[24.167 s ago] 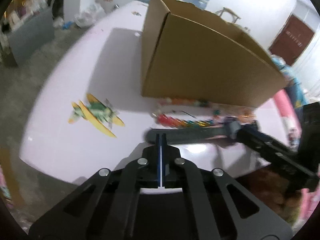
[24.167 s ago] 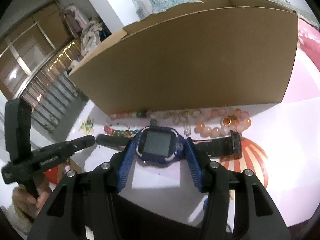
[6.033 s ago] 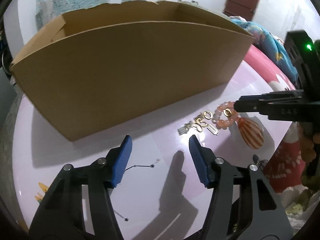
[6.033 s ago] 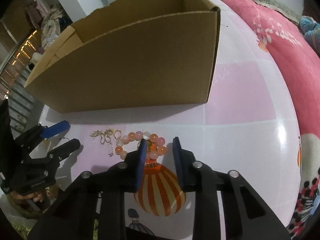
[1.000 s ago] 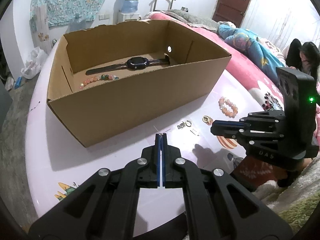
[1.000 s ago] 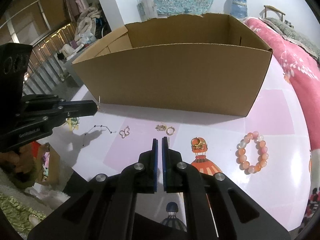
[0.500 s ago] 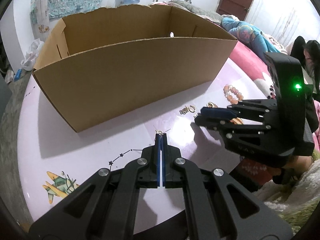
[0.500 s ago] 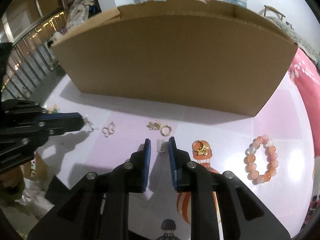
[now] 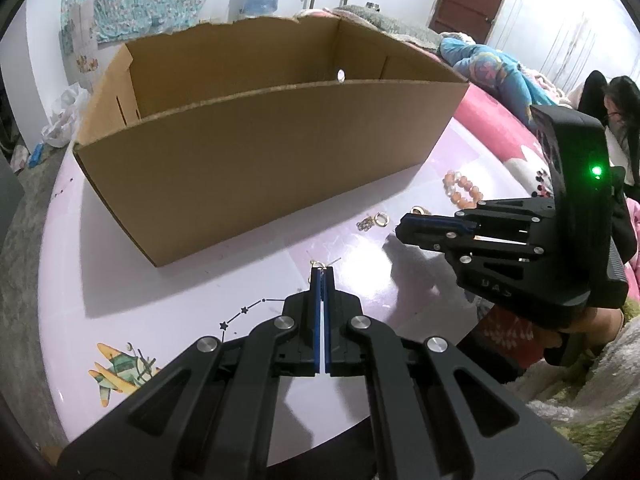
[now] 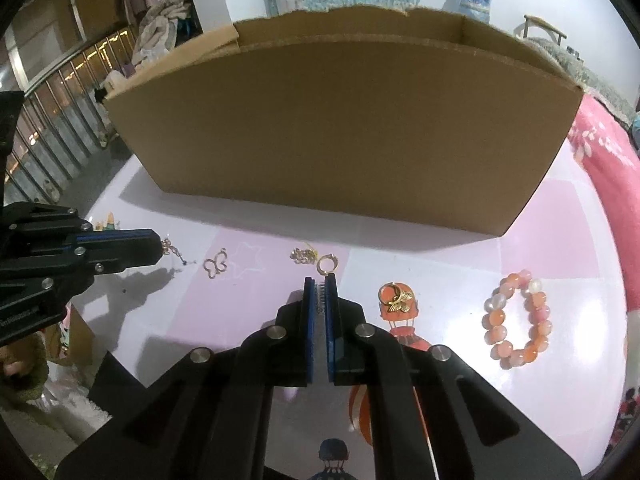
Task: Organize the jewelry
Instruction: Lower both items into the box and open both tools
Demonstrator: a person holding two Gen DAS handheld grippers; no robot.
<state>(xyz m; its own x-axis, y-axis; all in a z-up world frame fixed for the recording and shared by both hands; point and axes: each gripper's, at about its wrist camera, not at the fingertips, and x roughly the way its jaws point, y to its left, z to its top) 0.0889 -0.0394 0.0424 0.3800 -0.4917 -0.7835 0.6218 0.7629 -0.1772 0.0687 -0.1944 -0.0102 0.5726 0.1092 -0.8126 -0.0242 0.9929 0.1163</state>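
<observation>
The open cardboard box (image 9: pixel 260 152) stands at the back of the pink table (image 9: pixel 160 300). My left gripper (image 9: pixel 321 274) is shut on a small gold earring (image 10: pixel 169 246) that sticks out of its tip, just above the table. The jaws of my right gripper (image 10: pixel 319 282) are closing, and their pads press on a small silver toothed clip (image 10: pixel 319 293) lying on the table. In front of the box lie a butterfly charm (image 10: pixel 216 266), a gold ring (image 10: pixel 327 264) with a small gold cluster (image 10: pixel 303 256), a gold butterfly ring (image 10: pixel 396 296) and an orange bead bracelet (image 10: pixel 516 316).
The box's front wall (image 10: pixel 340 120) rises right behind the jewelry. The table's rim curves close in front of both grippers. A pink blanket (image 10: pixel 608 148) lies to the right, and a person (image 9: pixel 616 100) sits at the far right.
My right gripper came down to the table, opened around the silver clip and closed on it. The left gripper sank from box height to just above the table, still shut.
</observation>
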